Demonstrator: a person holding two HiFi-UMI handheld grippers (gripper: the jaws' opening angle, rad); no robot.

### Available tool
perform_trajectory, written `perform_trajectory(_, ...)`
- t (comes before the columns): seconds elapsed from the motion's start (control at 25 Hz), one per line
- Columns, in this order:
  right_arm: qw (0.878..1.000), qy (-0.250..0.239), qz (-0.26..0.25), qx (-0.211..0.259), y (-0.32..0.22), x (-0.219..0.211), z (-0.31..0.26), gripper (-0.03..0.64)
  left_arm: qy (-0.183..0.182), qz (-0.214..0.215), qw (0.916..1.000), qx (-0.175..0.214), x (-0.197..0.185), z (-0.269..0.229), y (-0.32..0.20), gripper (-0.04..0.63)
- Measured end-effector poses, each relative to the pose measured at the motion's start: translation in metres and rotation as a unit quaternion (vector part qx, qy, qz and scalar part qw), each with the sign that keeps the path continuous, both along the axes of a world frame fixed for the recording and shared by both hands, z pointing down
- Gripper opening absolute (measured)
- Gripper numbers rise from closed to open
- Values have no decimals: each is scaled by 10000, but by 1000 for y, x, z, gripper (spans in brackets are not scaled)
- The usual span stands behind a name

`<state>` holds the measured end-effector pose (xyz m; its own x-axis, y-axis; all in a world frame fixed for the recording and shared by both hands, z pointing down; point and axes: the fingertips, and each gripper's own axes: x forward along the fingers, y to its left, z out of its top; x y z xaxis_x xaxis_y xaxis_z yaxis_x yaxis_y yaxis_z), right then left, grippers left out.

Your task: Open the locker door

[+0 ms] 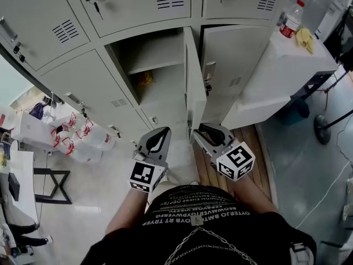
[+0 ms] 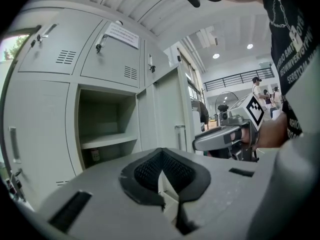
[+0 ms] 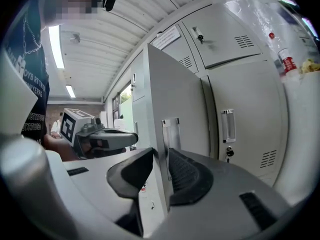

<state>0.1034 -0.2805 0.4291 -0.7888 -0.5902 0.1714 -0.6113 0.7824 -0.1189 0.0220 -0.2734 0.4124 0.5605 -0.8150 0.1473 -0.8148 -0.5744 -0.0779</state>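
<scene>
The right tool [image 3: 161, 156] clamps the thin edge of the grey metal locker door [image 3: 175, 99], open at 12 o'clock. The left tool [image 2: 161, 171] is pinched shut, holding nothing. The white paper label [image 2: 122, 34] is too small to read.

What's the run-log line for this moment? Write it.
door: open | right gripper: shut on door edge | left gripper: shut, empty, off the door

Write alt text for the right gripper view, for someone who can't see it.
The right tongs clamp the free edge of an open grey locker door, one pad on each face, by its metal handle. The left tongs hover shut at left; closed lockers fill the right.
</scene>
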Motion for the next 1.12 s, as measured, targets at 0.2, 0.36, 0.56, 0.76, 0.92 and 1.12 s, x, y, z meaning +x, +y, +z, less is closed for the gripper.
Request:
perform_trajectory(0.2, 10000, 82, -26, -28, 8, 14, 4, 92, -62, -60, 10000, -20, 8, 4, 13, -3)
perform_trajectory(0.36, 9993, 123, 348, 102, 16, 45, 0, 61, -77, -105, 9999, -9, 11, -4, 22, -3)
perform_trajectory(0.56, 9967, 294, 746, 158, 23, 71, 3, -3, 37, -105, 9999, -124, 14, -7, 31, -3)
perform_trajectory(0.76, 9969, 227, 740, 157, 25, 70, 4, -3, 14, -125, 9995, -299, 12, -3, 37, -3)
perform_trajectory(0.92, 9972, 186, 692, 199, 26, 65, 0, -3, 24, -134, 9995, -279, 10, -6, 40, -3)
perform_trajectory(1.12, 9963, 376, 611, 477, 24, 60, -16, -3, -104, -118, 9995, -264, 7, -6, 41, -3)
